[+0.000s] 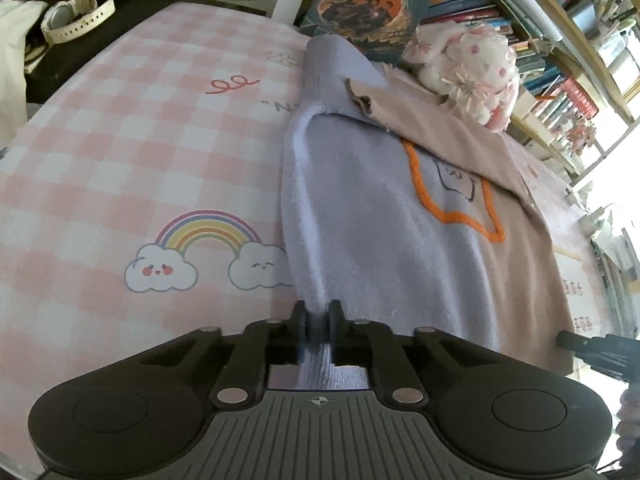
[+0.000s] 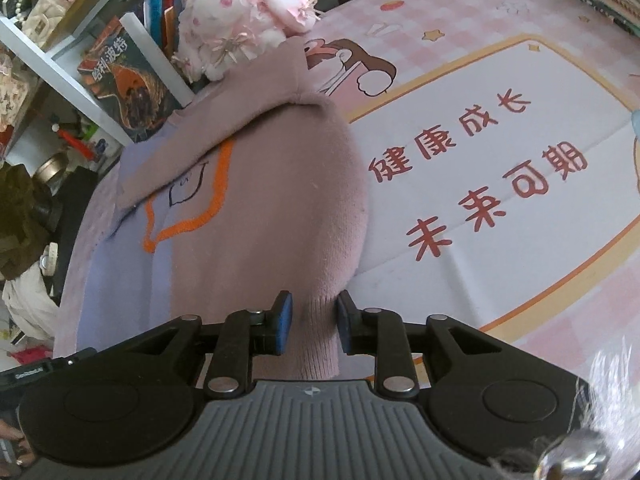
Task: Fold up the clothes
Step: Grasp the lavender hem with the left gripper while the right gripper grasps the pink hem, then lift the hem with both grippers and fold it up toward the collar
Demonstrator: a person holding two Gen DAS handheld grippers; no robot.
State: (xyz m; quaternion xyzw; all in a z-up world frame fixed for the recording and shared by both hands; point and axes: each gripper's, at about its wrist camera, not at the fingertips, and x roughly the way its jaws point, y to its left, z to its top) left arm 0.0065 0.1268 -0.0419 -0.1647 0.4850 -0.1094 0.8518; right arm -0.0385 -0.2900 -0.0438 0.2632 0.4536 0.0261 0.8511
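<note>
Left gripper (image 1: 319, 320) fingers pinch the lilac-and-pink knitted sweater's (image 1: 384, 216) hem; right gripper (image 2: 314, 320) fingers stand spread around its pink ribbed edge, open pink checkered counter (image 1: 120, 152) alongside.

Mat panel (image 2: 500, 168), right: red "健康成长" and "未来可期", upside down. Far book cover (image 2: 120, 76): "哈利·波特". Left gripper (image 2: 28, 374) label: illegible.

My left gripper (image 1: 319, 322) has its jaws pinched on the lilac sweater (image 1: 360, 216) hem, bottom centre. The checked tabletop (image 1: 120, 140) fills the frame's left.
</note>
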